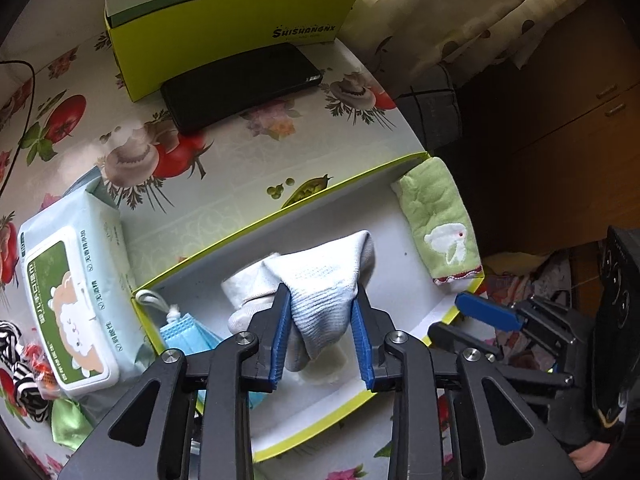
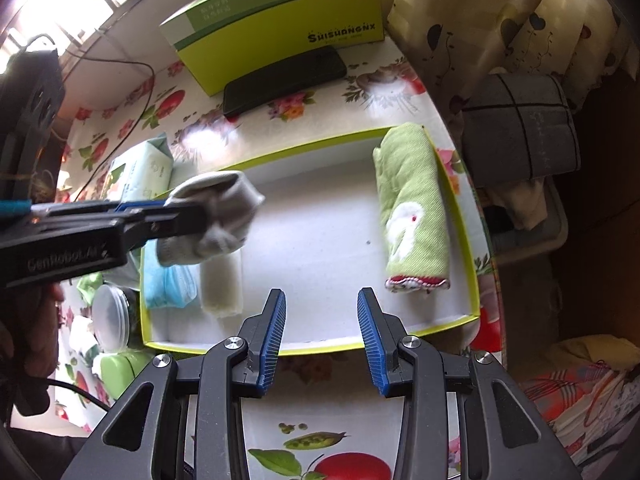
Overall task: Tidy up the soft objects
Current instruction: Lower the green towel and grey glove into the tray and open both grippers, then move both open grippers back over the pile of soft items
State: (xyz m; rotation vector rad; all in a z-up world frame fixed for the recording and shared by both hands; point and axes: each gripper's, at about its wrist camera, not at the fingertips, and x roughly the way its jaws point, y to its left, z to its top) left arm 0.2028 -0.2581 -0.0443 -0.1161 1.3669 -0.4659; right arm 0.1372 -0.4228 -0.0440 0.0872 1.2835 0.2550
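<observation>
Left wrist: left gripper (image 1: 322,334) over the tray (image 1: 280,212), pointing steeply down. White socks (image 1: 320,280) bunched between the jaws, pads touching cloth on both sides, so reads as a grip, though how firm is unclear. Bundle hangs above tray floor, left-centre. Already in tray: green towel (image 1: 440,224) rolled along the right wall, blue mask (image 1: 188,328) in the near-left corner. Wipes pack (image 1: 72,304) outside on the table, left of the tray.

Right wrist: right gripper (image 2: 322,336) at the tray's near edge, jaws part-open, nothing between them. Socks seen from the side, off the floor, above the mask and a pale roll (image 2: 222,284).

Progress guess: well along. Left: set socks down; small items beside the tray maybe.
</observation>
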